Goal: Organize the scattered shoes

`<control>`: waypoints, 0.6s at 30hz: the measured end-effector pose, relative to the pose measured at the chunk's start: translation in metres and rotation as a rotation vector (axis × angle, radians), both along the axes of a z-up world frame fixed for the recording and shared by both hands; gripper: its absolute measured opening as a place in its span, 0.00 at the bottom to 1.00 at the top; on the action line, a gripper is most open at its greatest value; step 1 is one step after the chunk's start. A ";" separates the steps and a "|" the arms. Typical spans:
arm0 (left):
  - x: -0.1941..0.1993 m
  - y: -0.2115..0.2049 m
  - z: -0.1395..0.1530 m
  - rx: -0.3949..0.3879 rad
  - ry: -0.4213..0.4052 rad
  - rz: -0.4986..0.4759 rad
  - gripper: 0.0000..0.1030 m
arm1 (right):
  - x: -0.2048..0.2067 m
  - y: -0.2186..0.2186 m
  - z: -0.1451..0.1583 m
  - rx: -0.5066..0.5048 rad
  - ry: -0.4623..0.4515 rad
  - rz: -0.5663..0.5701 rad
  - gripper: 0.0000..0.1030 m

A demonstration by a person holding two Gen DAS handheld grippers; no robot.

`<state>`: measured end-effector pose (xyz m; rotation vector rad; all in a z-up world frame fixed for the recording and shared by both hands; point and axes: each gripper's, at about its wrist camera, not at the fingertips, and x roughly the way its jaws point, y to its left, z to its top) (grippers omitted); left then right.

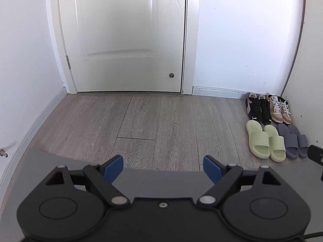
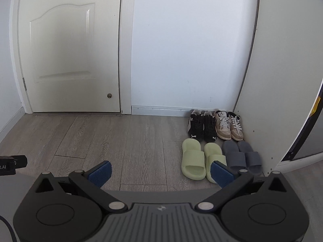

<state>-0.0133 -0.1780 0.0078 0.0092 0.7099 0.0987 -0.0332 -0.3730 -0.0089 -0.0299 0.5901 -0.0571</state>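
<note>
Both tools hang above the wood floor (image 1: 141, 121) with their blue pads spread wide and nothing between them: the left tool (image 1: 163, 168) and the right tool (image 2: 160, 174). Ahead and to the right of each, in the wall corner, four pairs stand in two rows. The black sneakers (image 2: 202, 128) and beige sneakers (image 2: 229, 128) are at the back, with the green slides (image 2: 201, 161) and grey slides (image 2: 242, 157) in front, nearest the right tool.

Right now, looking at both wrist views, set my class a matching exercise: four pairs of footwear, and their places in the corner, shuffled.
Things:
1. black sneakers
2. beige sneakers
3. green slides
4. grey slides

Places:
A. front row, by the side wall
B. back row, away from the side wall
C. front row, away from the side wall
D. back row, in the corner

Pairs: 1-B, 2-D, 3-C, 4-A
</note>
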 end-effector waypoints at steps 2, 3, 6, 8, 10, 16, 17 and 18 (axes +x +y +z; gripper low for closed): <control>-0.013 -0.001 0.000 -0.015 0.010 -0.005 0.84 | -0.013 0.004 -0.001 0.004 0.005 0.005 1.00; -0.019 -0.001 -0.001 -0.023 0.014 -0.006 0.84 | -0.019 0.006 -0.002 0.005 0.009 0.008 1.00; -0.036 -0.003 -0.004 -0.016 0.021 -0.001 0.84 | -0.032 0.009 -0.006 0.022 0.023 0.019 1.00; -0.042 -0.004 -0.008 -0.006 0.024 0.001 0.84 | -0.040 0.012 -0.008 0.035 0.033 0.027 1.00; -0.045 -0.003 -0.010 -0.010 0.028 0.003 0.84 | -0.049 0.014 -0.011 0.048 0.043 0.034 1.00; -0.047 0.000 -0.011 -0.005 0.031 0.007 0.84 | -0.059 0.027 -0.013 0.045 0.047 0.053 1.00; -0.047 0.000 -0.011 0.001 0.029 0.008 0.84 | -0.060 0.029 -0.013 0.045 0.047 0.054 1.00; -0.048 0.000 -0.011 0.003 0.028 0.007 0.84 | -0.061 0.031 -0.013 0.046 0.047 0.054 1.00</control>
